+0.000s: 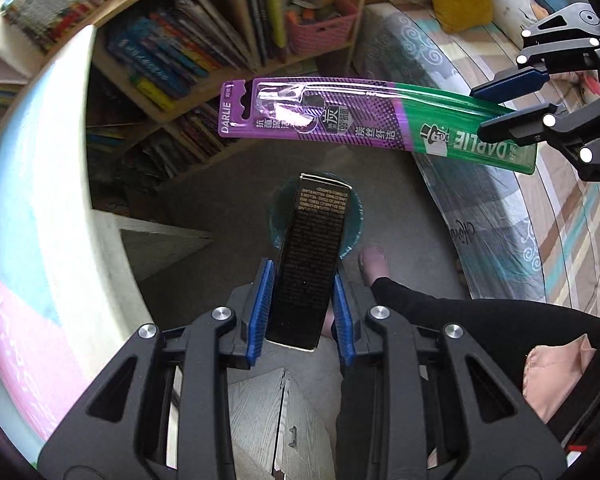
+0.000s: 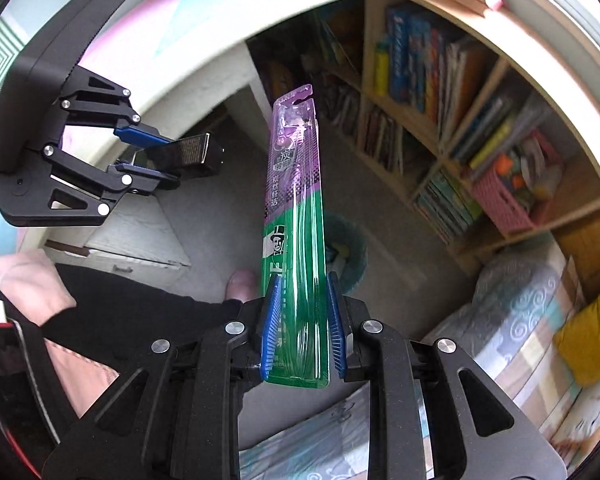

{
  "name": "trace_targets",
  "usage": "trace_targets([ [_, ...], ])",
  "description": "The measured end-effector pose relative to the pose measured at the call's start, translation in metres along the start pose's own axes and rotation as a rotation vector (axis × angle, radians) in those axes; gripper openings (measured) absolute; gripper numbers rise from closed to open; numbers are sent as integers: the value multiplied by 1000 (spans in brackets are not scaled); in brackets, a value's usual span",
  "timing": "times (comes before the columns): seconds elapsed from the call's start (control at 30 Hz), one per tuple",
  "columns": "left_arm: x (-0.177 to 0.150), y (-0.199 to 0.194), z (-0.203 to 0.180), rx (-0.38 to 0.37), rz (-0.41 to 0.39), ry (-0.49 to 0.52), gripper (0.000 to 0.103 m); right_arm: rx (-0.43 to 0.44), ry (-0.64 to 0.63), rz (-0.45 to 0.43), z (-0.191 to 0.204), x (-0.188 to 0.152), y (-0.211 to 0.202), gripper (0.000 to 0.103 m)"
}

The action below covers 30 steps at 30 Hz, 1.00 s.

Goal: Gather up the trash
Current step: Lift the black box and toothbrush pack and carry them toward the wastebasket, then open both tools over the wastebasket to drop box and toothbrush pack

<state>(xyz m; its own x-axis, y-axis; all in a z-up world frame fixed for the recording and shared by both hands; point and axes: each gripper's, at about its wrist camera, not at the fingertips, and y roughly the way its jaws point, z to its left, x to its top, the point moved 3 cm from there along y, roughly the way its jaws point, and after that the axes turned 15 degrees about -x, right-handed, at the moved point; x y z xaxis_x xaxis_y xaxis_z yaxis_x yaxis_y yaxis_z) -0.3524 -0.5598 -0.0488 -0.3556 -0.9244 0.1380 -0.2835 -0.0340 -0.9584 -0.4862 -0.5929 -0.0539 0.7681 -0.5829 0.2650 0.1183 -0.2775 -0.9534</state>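
Note:
My left gripper point(image 1: 302, 312) is shut on a black carton point(image 1: 312, 256) with fine gold print, held upright over the floor. It also shows in the right wrist view point(image 2: 196, 152). My right gripper point(image 2: 302, 324) is shut on the green end of a purple and green Darlie toothbrush package point(image 2: 296, 208), which stretches across the left wrist view point(image 1: 360, 116). A round teal trash bin point(image 1: 354, 216) stands on the grey floor below both items, partly hidden by them; it also shows in the right wrist view point(image 2: 350, 256).
A wooden bookshelf point(image 1: 188, 52) full of books and a pink basket point(image 1: 324, 28) stands beyond the bin. A bed with a patterned cover point(image 1: 540, 208) is at the right. The person's black-clad leg and foot point(image 1: 374, 264) are beside the bin. A white table edge point(image 1: 60, 200) curves at the left.

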Motion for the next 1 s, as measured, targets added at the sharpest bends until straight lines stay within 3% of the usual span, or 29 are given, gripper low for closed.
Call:
trace_targets([
  [0.37,19,48,2,-22,88,11,27,45,38,116,-5,-27,34,23],
  [0.83,34,80,12,-56,160,27,28,87,40,192,-11,-15,70,24],
  [0.87,34,82,12,-59,168,32,31,92,40,195,-12,-13,73,26],
  [0.93,38,87,15,-37,173,52,74,83,45,179,-16,-9,77,57],
  [0.97,39,87,16,-9,165,64,80,72,57,164,-19,-7,78,71],
  [1.0,41,87,17,9,161,75,81,74,75,152,-24,-5,77,70],
])
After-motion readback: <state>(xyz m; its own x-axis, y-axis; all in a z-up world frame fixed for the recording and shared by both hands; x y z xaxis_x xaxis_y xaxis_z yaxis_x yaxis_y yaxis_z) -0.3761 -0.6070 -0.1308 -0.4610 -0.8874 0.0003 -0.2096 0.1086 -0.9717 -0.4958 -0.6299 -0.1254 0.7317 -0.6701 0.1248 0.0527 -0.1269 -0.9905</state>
